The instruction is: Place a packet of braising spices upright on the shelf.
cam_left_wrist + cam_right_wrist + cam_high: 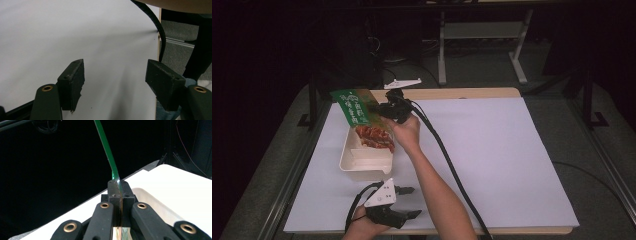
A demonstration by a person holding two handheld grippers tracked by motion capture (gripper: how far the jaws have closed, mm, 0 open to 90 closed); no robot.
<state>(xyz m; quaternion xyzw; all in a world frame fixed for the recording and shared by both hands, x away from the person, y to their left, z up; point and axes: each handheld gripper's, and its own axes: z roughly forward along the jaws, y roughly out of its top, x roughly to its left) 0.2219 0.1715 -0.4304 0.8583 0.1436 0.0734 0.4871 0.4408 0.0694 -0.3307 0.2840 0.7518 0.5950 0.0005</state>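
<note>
White paper covers one table [492, 150], and the room behind is dark. One cream box [362, 160] stands at the left side. One green packet [357, 107] with red food hangs tilted above the box, so I judge the placing is half done: lowering and release remain. The right gripper [384, 110] pinches the packet edge. The left gripper [409, 202] rests with jaws apart, holding nothing.

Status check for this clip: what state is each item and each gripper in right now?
Green packet: clamped at one edge, held tilted above the container.
Cream container: open, resting on the white sheet, red food inside.
Right gripper: shut on the packet.
Left gripper: open, nothing between its jaws, low over the sheet.
</note>
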